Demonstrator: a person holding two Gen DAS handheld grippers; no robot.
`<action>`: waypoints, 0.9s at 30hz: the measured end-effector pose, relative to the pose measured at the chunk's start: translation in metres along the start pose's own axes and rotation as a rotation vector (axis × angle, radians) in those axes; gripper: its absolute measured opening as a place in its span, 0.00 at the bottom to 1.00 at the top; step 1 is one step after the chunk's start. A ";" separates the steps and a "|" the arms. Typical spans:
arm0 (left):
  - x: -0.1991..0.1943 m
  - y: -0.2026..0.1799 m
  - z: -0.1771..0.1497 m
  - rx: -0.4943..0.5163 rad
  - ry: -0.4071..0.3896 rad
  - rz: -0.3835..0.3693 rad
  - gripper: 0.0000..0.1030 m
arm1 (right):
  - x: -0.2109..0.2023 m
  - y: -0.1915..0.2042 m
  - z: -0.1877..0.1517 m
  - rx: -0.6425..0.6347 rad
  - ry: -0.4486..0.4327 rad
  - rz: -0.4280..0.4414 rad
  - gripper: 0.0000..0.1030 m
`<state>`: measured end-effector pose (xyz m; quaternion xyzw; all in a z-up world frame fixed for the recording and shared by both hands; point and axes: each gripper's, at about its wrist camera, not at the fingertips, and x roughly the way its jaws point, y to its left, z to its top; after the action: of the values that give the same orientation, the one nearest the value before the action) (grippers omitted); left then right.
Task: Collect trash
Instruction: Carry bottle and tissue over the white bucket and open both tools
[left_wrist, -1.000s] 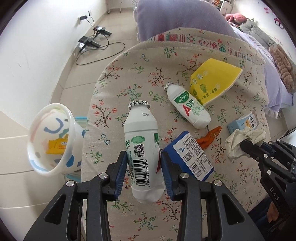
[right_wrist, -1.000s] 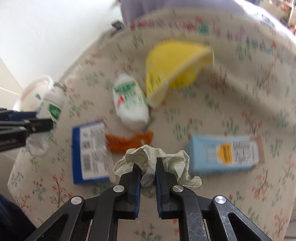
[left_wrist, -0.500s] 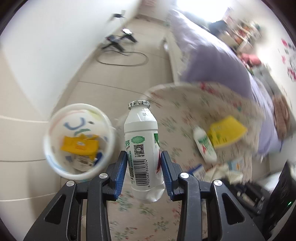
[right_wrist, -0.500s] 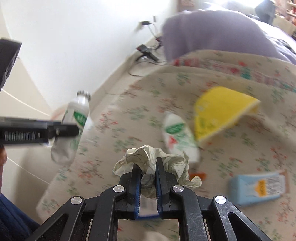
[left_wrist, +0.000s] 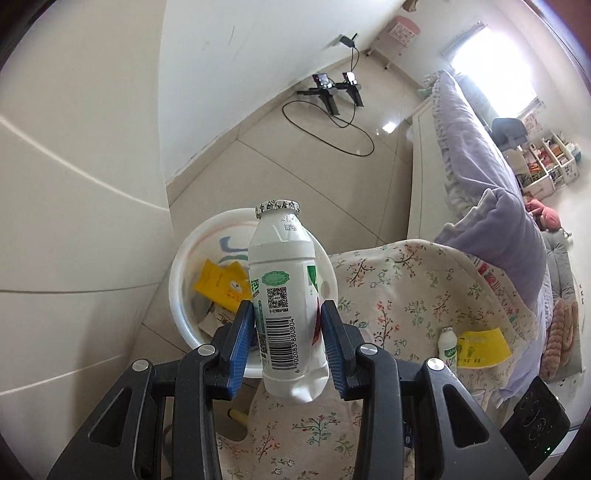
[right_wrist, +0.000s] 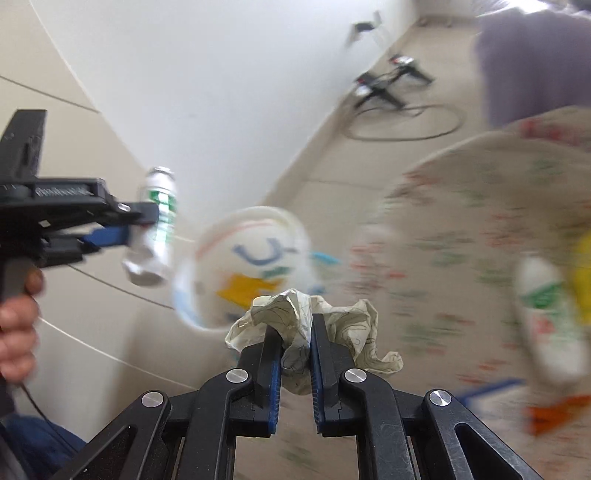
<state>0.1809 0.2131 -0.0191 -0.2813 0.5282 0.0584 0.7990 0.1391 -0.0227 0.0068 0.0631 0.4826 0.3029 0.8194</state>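
Note:
My left gripper (left_wrist: 287, 325) is shut on a white yoghurt-drink bottle (left_wrist: 282, 291) with a green label, held upright in the air above the white trash bin (left_wrist: 181, 295), which stands on the floor beside the table and holds a yellow wrapper (left_wrist: 221, 284). The same bottle (right_wrist: 157, 229) and bin (right_wrist: 243, 258) show blurred in the right wrist view. My right gripper (right_wrist: 295, 339) is shut on a crumpled paper ball (right_wrist: 306, 317), held just right of the bin. A second bottle (left_wrist: 447, 347) and a yellow packet (left_wrist: 482, 349) lie on the floral tablecloth (left_wrist: 406, 280).
A bed with a lilac cover (left_wrist: 491, 195) stands behind the table. A black stand with a cable (left_wrist: 332, 92) lies on the tiled floor by the white wall. An orange scrap (right_wrist: 554, 413) and a blue carton edge (right_wrist: 491, 387) lie on the table at right.
Both grippers have swung left off the table toward the bin. The bottle now hangs over the bin's rim, and the paper ball has come close beside it.

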 end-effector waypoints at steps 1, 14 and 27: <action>0.001 0.002 0.001 -0.009 0.007 -0.009 0.38 | 0.009 0.004 0.003 0.008 0.008 0.010 0.11; 0.019 0.021 0.013 -0.080 0.048 0.087 0.48 | 0.088 0.030 0.030 0.082 0.072 0.044 0.12; -0.006 0.033 0.013 -0.139 -0.003 0.052 0.59 | 0.114 0.037 0.035 0.076 0.089 0.018 0.47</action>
<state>0.1764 0.2486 -0.0227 -0.3222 0.5290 0.1159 0.7765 0.1913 0.0774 -0.0458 0.0849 0.5292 0.2943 0.7912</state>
